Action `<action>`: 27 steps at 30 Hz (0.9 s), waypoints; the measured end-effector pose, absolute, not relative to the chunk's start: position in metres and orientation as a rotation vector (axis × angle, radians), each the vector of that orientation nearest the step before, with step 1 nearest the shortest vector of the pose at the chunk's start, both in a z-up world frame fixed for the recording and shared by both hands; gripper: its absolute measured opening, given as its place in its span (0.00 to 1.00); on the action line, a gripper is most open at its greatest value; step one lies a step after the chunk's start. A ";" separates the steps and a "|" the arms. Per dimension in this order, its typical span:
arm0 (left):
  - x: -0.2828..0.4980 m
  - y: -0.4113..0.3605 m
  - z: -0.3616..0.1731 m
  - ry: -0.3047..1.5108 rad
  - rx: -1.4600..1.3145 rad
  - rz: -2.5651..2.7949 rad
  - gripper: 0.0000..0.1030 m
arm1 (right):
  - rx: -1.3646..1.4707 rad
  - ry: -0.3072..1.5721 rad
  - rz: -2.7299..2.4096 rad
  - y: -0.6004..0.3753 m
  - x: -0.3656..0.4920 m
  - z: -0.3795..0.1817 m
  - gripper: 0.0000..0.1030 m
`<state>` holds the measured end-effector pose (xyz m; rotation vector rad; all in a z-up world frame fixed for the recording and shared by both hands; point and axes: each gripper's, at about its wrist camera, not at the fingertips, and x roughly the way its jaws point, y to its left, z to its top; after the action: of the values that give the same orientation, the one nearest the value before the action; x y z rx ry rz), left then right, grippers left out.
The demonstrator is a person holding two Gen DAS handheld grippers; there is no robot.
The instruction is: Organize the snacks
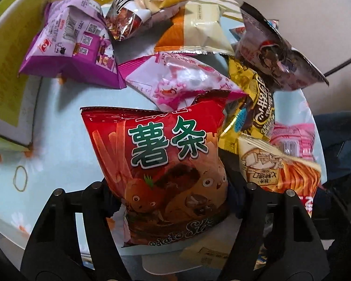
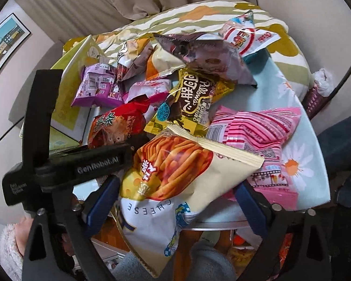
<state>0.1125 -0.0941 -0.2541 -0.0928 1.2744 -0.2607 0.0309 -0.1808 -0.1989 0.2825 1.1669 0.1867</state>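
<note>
Left claw (image 1: 173,201) pinching the lower part of the red potato-stick bag (image 1: 166,164). Right claw (image 2: 177,196) spread wide, the cheese-snack bag (image 2: 175,175) lying between its blue pads (image 2: 100,201), contact unclear. Other snack packets crowd the table (image 1: 58,121) beyond both claws.

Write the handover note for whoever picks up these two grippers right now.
Left gripper: shut on the red foil bag of potato sticks, low on the bag.
Right gripper: the cream and orange bag of cheese sticks lies between its fingers; whether the pads press on it cannot be told.
Things: the purple packet, gold packet, pink striped packet and others lie in a loose heap on the light blue flowered table; a yellow-green box stands at its left edge.
Done: nothing looks sorted.
Left: likely secure the cheese bag, move both bags, then the heap.
</note>
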 end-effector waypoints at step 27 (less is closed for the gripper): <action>0.088 -0.038 -0.244 1.238 -0.021 -0.147 0.63 | 0.237 1.175 0.268 -0.160 0.045 -0.208 0.45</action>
<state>0.0880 -0.0379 -0.2438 -0.0209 1.2380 -0.1474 0.0445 -0.1595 -0.2079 0.2374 1.1747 0.2675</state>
